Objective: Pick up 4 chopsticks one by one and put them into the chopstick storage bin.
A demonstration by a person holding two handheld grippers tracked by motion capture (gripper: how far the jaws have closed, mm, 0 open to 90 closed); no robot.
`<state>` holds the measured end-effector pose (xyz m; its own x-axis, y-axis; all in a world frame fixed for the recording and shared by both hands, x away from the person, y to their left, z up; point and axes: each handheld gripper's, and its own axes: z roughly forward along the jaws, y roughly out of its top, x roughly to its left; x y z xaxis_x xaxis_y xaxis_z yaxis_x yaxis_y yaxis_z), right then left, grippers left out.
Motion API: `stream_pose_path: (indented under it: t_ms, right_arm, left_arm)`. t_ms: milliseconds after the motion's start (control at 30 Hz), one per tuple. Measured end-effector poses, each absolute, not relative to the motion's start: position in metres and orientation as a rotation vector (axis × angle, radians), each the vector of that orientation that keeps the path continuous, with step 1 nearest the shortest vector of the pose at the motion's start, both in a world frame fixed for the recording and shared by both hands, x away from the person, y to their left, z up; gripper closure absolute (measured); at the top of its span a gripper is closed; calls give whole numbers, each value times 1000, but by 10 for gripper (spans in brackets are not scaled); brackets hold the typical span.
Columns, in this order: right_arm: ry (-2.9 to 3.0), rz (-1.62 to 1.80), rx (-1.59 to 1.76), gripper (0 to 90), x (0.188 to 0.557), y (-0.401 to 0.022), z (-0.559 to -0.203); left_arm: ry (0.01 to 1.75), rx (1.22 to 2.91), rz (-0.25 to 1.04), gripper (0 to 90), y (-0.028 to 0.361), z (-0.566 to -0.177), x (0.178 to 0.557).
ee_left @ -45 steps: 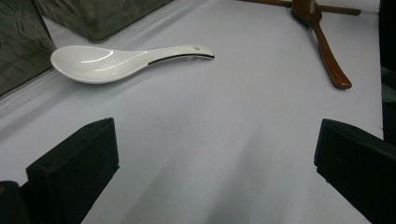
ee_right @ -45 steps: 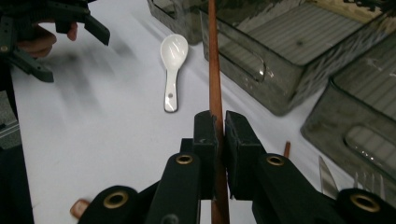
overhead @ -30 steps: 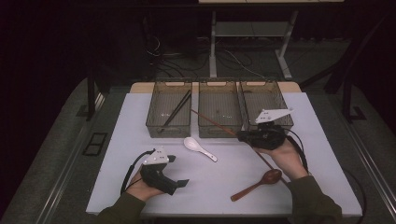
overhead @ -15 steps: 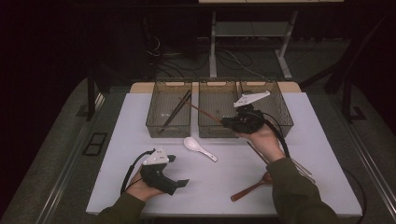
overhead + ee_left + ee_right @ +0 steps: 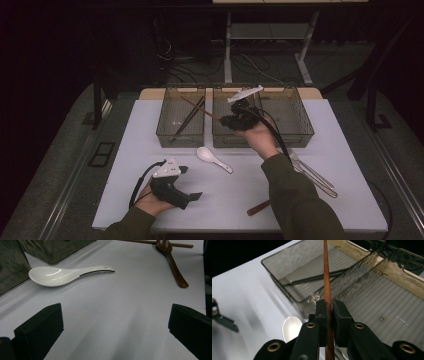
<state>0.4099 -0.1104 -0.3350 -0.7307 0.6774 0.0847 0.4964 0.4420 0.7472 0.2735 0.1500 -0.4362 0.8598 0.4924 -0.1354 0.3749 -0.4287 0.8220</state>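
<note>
The right hand-held gripper (image 5: 328, 308) is clamped on a brown chopstick (image 5: 326, 272), held above the left bin (image 5: 181, 116); the left hand-held gripper (image 5: 189, 184) rests open on the counter (image 5: 350, 150). The chopstick looks light, stiff and slim, likely to pivot; gripping nearer its middle seems steadier.

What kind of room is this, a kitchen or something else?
Probably a lab or recording workspace, not a kitchen: a white table under dim light, clear sorting bins, cables on the floor, and hand-held grippers such as the right gripper.

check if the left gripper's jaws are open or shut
Open: the left gripper has its two black jaws standing far apart over bare table, nothing between them; the white spoon lies beyond.
</note>
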Motion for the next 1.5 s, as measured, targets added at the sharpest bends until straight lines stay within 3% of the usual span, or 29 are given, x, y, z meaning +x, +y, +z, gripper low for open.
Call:
stream_pose_path:
  t_ms: [700,1233,1500]
  right_arm:
    - [2491,1095,1108,835,453,-43,-352]
    - [2495,1056,1156,832,474,-18,-364]
    - [2494,1076,1126,752,473,-12,-364]
  left_arm:
    - [620,2070,150,0,149,-437,274]
    - [605,2073,151,0,148,-437,275]
    - [596,2073,148,0,148,-437,275]
